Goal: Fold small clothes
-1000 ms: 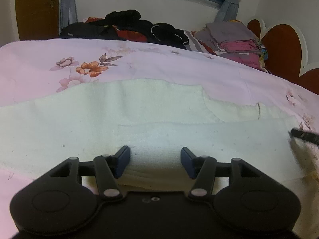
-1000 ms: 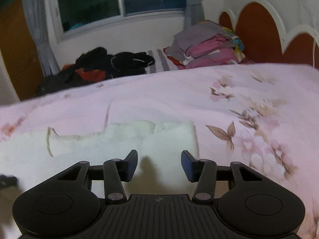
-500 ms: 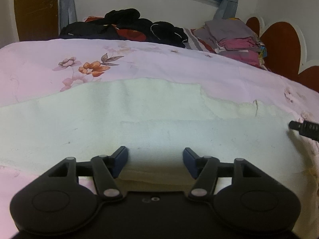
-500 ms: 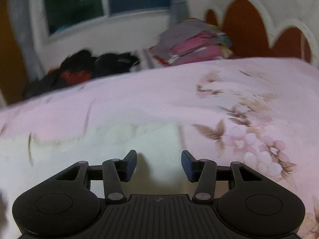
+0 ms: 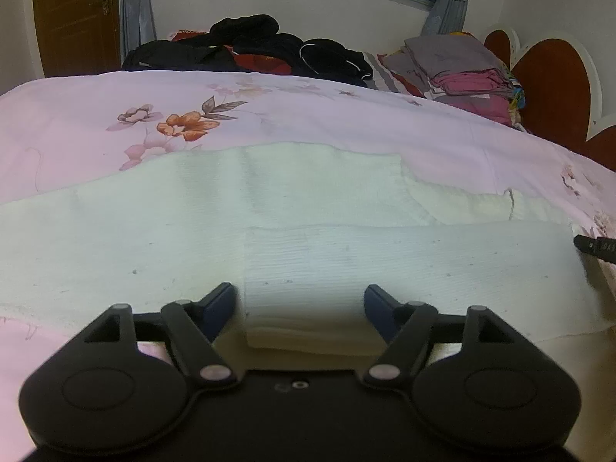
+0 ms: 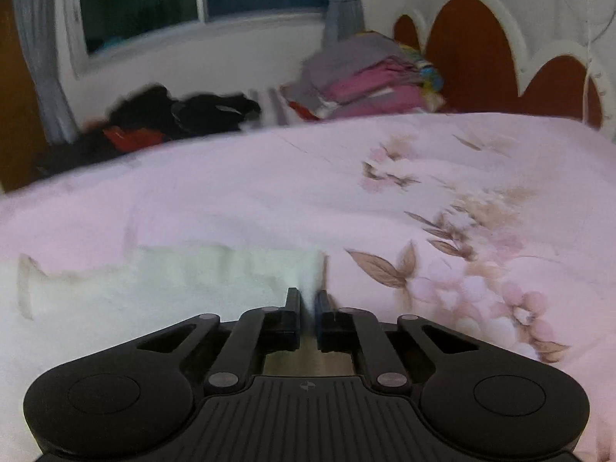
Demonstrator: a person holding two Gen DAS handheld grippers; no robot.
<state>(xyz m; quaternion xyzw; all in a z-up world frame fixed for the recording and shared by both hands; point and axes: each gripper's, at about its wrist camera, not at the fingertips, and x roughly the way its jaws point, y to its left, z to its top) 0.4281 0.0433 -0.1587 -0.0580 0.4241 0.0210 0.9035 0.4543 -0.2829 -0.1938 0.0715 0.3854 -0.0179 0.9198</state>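
A cream-white garment (image 5: 308,208) lies flat on the pink floral bedsheet (image 5: 96,115), with a folded layer (image 5: 404,261) on its near right part. My left gripper (image 5: 300,304) is open, its jaws astride the near edge of the folded layer. In the right wrist view the garment (image 6: 154,285) shows at the lower left. My right gripper (image 6: 308,300) is shut on the garment's right corner edge. The tip of the right gripper (image 5: 596,248) shows at the right edge of the left wrist view.
A heap of dark clothes (image 5: 250,50) lies at the far side of the bed. A stack of folded grey and pink clothes (image 5: 462,73) sits by the red and white headboard (image 5: 550,84). A window and curtains are behind.
My right gripper has moved right to the garment's corner and shut on it. My left gripper has stayed open at the folded edge with little movement.
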